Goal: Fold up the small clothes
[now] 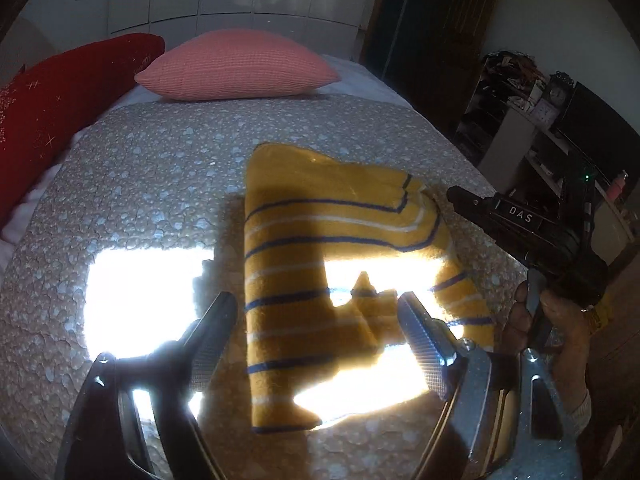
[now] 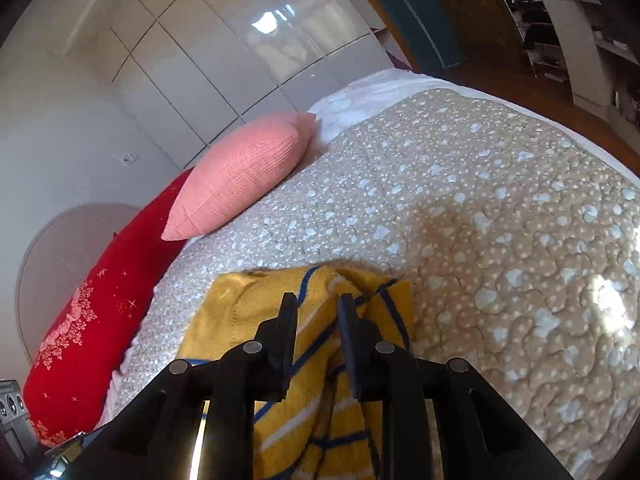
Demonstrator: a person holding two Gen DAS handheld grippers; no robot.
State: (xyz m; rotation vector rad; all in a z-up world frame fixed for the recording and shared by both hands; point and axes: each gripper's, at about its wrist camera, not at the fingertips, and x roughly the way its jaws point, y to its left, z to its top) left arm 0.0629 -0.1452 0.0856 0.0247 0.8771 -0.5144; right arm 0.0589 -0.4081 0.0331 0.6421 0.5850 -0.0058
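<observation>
A yellow knit sweater [image 1: 312, 240] with navy and white stripes lies partly folded on the quilted bed [image 1: 160, 184]. My left gripper [image 1: 320, 316] hangs open just above its near part, one finger on each side of the cloth and nothing pinched. From the right, my right gripper [image 1: 454, 194] reaches the sweater's far right folded edge. In the right wrist view its narrow jaws [image 2: 318, 304] have bunched yellow fabric [image 2: 280, 360] between them and are pressed on it. Bright sunlight washes out the sweater's near edge.
A pink pillow [image 1: 236, 66] and a red pillow [image 1: 64, 104] lie at the head of the bed. A person's hand [image 1: 560, 320] holds the right gripper. Cluttered shelves [image 1: 516, 92] and a dark screen stand at the right, white wardrobe doors [image 2: 224, 40] behind.
</observation>
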